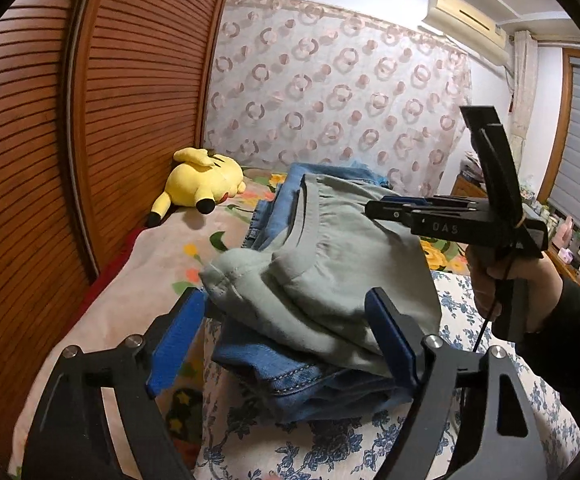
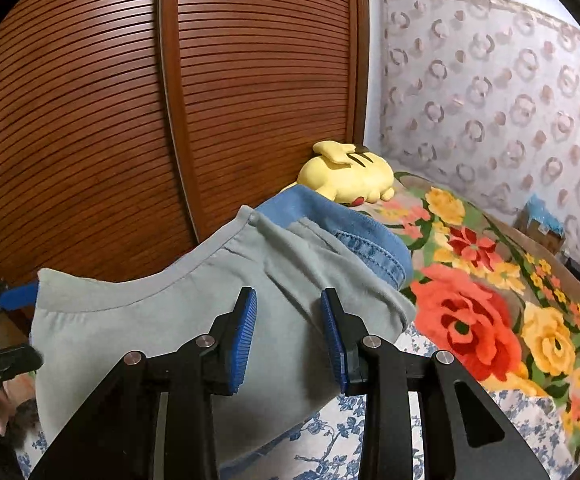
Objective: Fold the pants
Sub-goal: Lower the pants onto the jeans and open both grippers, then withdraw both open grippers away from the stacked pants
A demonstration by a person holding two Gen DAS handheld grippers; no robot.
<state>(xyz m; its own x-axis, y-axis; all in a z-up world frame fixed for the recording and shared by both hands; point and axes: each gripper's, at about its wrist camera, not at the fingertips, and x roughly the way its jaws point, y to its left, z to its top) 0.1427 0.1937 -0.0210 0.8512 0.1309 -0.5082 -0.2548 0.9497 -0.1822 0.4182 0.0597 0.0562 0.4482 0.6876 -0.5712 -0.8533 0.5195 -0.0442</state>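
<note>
The folded grey-green cotton pants (image 1: 330,264) lay atop folded blue denim jeans (image 1: 290,376) on the bed (image 1: 130,304), stacked for neatness. The left tool (image 1: 286,336) stood spread, pinching nothing; the right tool (image 2: 289,334) hovered part-spread, likewise empty.

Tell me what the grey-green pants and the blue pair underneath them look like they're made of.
The grey-green pants look like a soft, matte knit, perhaps cotton jersey or fleece: smooth surface, gathered waistband, rounded folds. The blue pair underneath looks like denim: mottled washed blue, thick edges and contrasting double stitching along the seam.
</note>
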